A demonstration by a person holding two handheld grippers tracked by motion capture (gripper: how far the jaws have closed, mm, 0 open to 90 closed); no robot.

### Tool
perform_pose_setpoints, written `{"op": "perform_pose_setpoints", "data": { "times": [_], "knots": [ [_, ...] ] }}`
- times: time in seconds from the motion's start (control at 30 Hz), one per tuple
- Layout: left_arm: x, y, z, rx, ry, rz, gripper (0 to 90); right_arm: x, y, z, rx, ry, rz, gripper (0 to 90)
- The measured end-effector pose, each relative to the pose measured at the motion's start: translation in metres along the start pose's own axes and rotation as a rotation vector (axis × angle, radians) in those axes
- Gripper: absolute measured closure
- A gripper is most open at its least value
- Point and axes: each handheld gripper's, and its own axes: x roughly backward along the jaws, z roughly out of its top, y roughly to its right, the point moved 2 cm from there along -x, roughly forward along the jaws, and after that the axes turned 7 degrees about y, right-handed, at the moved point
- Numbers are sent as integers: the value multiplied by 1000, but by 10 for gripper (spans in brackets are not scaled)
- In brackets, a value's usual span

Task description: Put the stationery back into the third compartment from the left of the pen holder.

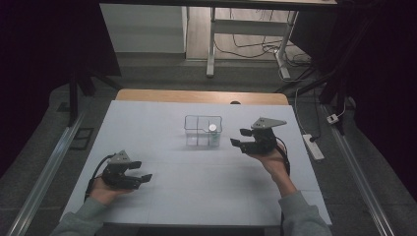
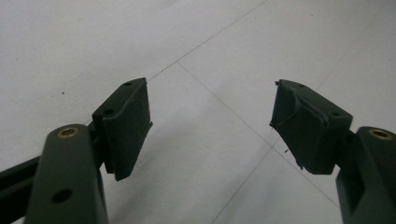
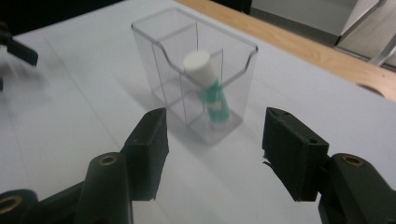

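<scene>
Right tool (image 1: 239,137) open beside clear organizer (image 1: 202,131), seemingly a glue stick (image 1: 213,132) inside

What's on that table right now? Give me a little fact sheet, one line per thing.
Surface: white sheet over a wooden table
Box: clear box with dividers, upright, mid-table
Contents: green tube with white cap, leaning in one compartment
Left tool: open, nothing between its jaws, away from the box
Right tool: open, nothing held, just right of the box, pointing at it
</scene>
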Motion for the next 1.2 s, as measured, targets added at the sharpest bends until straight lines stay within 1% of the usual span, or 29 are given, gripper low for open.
{"op": "perform_pose_setpoints", "data": {
  "times": [0.03,0.2,0.37,0.5,0.63,0.73,0.8,0.93,1.1,1.13,1.2],
  "knots": [
    [0,0,0,-1,0,0,276,4,0,-5,-10,-2,5,401],
    [-1,0,0,0,-3,-1,277,20,-2,-30,-29,-34,-8,401],
    [-1,0,0,0,-3,4,277,33,-3,-50,-43,-64,-14,399],
    [-1,0,0,-1,-2,5,277,45,-4,-62,-50,-73,-19,398],
    [0,0,0,0,1,9,277,55,-4,-74,-55,-81,-13,387],
    [0,0,0,-1,1,10,277,62,-3,-83,-79,-73,-8,380],
    [0,0,0,-3,0,10,277,65,-2,-88,-88,-74,-5,376],
    [0,0,0,-4,3,10,278,69,-3,-94,-86,-82,-2,371],
    [1,0,1,-5,6,11,278,70,-2,-97,-92,-87,-11,368],
    [1,0,1,-5,7,12,278,70,-2,-97,-92,-84,-6,368],
    [1,0,1,-4,10,13,279,70,-2,-97,-87,-85,-9,368]
  ]
}}
